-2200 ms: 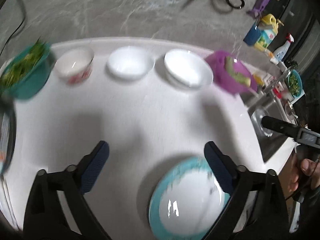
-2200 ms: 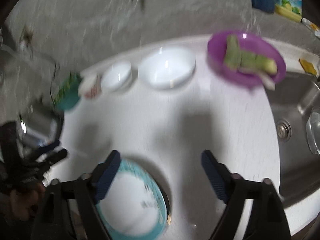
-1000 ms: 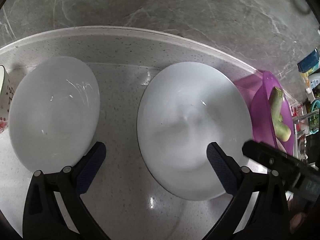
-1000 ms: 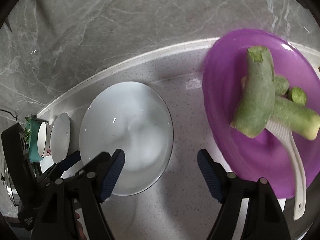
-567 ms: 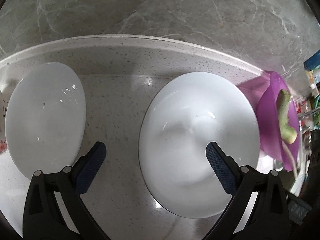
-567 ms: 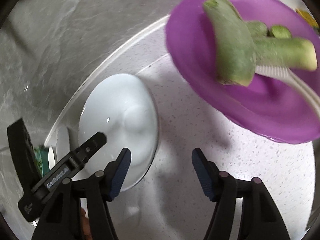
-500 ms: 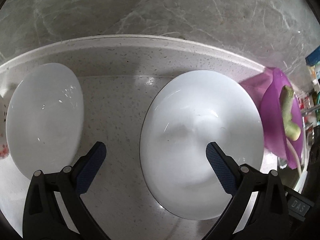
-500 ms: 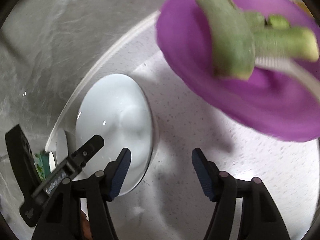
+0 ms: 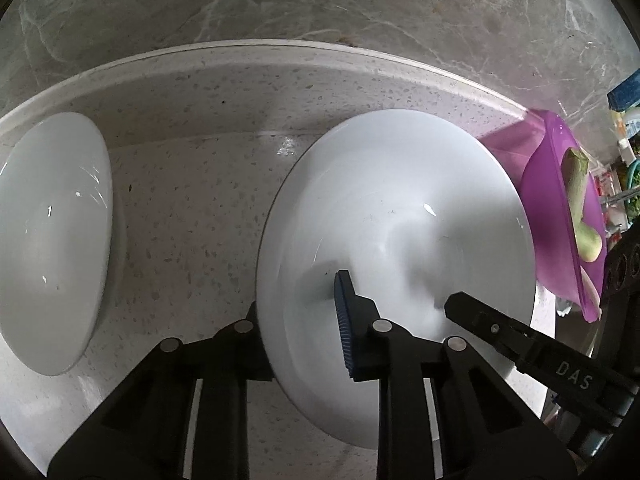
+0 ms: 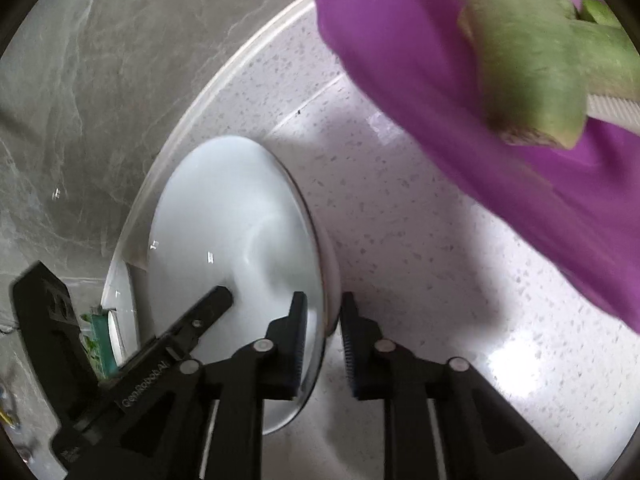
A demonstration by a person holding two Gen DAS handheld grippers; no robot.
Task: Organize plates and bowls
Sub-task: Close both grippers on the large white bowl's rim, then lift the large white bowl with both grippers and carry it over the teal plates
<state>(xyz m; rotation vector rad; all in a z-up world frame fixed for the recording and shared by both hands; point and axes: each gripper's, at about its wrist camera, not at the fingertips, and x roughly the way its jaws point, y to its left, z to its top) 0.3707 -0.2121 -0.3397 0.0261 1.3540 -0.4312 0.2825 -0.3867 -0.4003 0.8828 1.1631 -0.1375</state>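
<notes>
A wide white bowl (image 9: 400, 216) (image 10: 232, 248) sits on the speckled white counter (image 9: 192, 208). My left gripper (image 9: 298, 300) straddles the bowl's left rim; its blue pad is inside and the other finger sits outside, partly hidden by the rim. Its jaws are closing and pinch the rim. My right gripper (image 10: 322, 300) straddles the opposite rim, one finger inside and one outside, jaws closing with the rim held between the pads. Each gripper shows in the other's view, low inside the bowl.
A second white bowl (image 9: 52, 240) stands to the left. A purple bowl (image 10: 460, 128) (image 9: 560, 208) with green vegetable pieces (image 10: 528, 60) and a white utensil sits close on the right. A teal bowl (image 10: 98, 344) is farther left. The grey marble wall (image 9: 320, 0) rises behind.
Both grippers have come down onto the wide white bowl and their jaws have gone from wide open to closed on its opposite rims. The right wrist has rolled.
</notes>
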